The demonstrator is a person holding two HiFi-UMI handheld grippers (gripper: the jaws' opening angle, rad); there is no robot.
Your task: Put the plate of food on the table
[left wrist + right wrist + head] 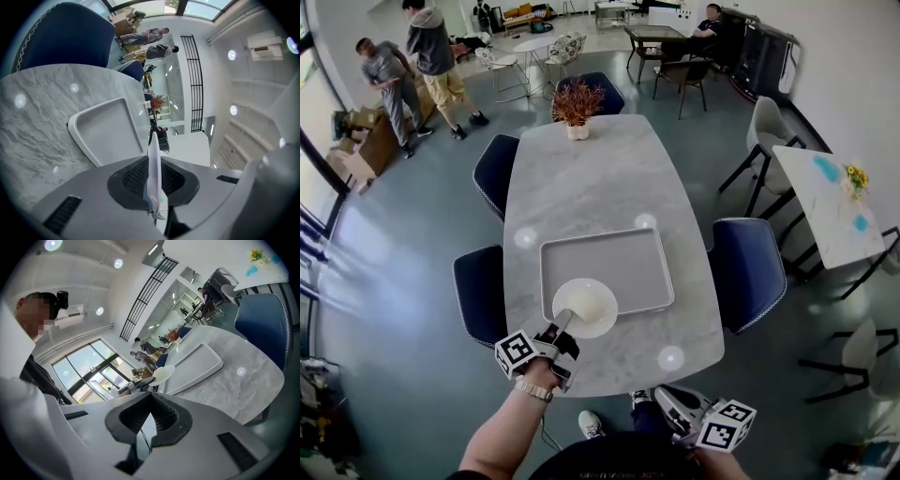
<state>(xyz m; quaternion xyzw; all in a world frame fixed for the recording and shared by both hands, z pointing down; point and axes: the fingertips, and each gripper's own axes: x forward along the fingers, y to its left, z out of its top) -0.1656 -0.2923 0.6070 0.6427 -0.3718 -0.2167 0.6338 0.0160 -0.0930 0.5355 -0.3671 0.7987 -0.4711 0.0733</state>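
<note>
Head view: left gripper (565, 324) jaws pinch plate (590, 307) over tray (623, 264) on table (581, 178); right gripper (667, 398) jaws closed, empty.

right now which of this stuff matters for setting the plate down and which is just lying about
In the job:
- plate, its rim clamped in the left gripper
- tray, whose near corner the plate overlaps
- table

Just there:
- potted plant at the table's far end
- blue chairs
- right gripper, shut on nothing, off the table's near edge
- people in the background
</note>
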